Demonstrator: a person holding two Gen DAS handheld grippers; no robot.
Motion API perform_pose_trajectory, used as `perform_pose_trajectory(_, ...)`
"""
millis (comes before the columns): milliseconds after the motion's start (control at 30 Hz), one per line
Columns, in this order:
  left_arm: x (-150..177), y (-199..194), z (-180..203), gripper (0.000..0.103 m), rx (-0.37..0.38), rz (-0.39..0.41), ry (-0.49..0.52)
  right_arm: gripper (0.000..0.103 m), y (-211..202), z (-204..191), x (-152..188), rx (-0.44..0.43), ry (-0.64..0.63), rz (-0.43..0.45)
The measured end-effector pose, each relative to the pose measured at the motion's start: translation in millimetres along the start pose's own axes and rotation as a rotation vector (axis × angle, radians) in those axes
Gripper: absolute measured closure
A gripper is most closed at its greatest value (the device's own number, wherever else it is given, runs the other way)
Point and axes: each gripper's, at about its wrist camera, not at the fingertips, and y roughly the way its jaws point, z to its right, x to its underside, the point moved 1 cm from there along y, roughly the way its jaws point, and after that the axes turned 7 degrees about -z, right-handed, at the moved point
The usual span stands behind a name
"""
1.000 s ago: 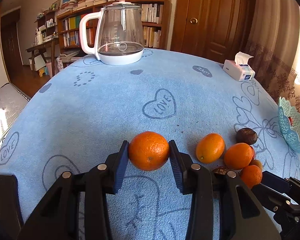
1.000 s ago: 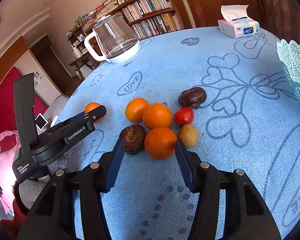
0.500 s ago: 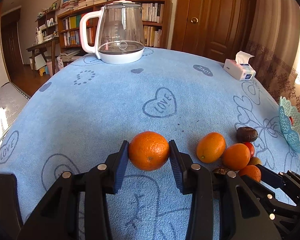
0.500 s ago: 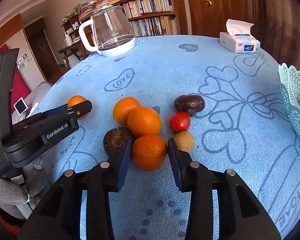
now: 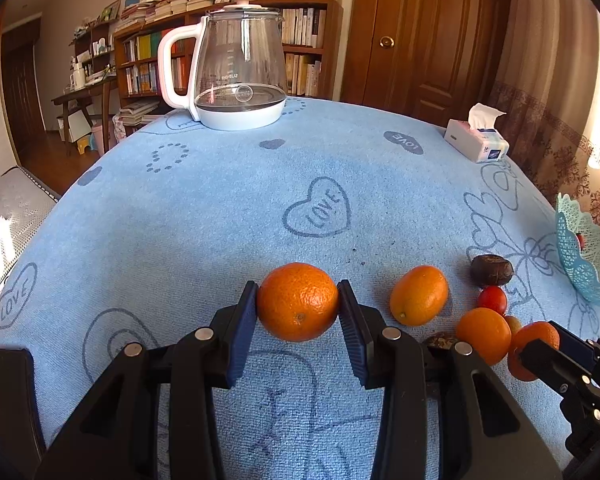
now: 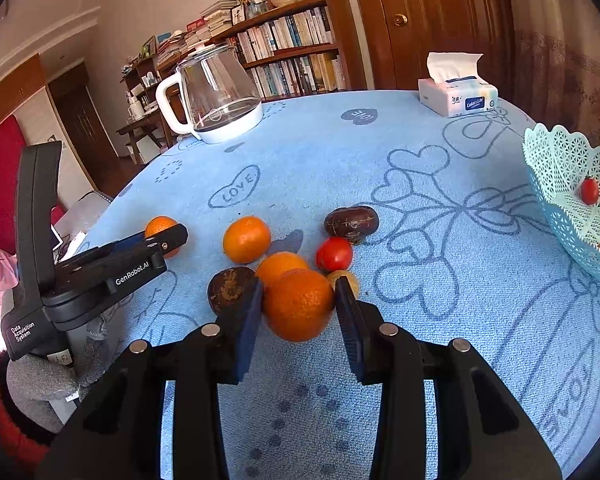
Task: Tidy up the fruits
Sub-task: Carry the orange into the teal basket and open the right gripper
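My left gripper (image 5: 298, 304) is shut on an orange (image 5: 298, 301) low over the blue cloth. My right gripper (image 6: 299, 304) is shut on another orange (image 6: 298, 305) and holds it just above the fruit cluster. In the right wrist view the cluster has two more oranges (image 6: 246, 239), two dark brown fruits (image 6: 351, 221), a red tomato (image 6: 334, 254) and a small tan fruit (image 6: 346, 278) half hidden behind the right finger. A pale blue lattice basket (image 6: 556, 184) at the right edge holds a small red tomato (image 6: 589, 190).
A glass kettle with a white handle (image 5: 236, 76) stands at the far side of the table. A tissue pack (image 6: 458, 94) lies at the far right. The left gripper body (image 6: 100, 272) shows at the left of the right wrist view.
My right gripper has closed on the nearest orange and lifted it slightly off the cloth. My left gripper still holds its orange in the same place.
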Motion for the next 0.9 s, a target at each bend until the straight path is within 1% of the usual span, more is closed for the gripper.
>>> perform_pose_trajectory(267, 0, -5, 2, 0.062, 0.015, 0.018, 0.009, 0.065, -12, 14, -2, 0.01, 0.047, 0.037)
perform_pose_trajectory(733, 0, -15, 10, 0.063, 0.065, 0.061, 0.03, 0.065, -38, 44, -6, 0.043, 0.123, 0.11)
perform_pose_trajectory(900, 1, -17, 14, 0.062, 0.065, 0.067, 0.044, 0.065, -47, 56, -8, 0.057, 0.154, 0.136)
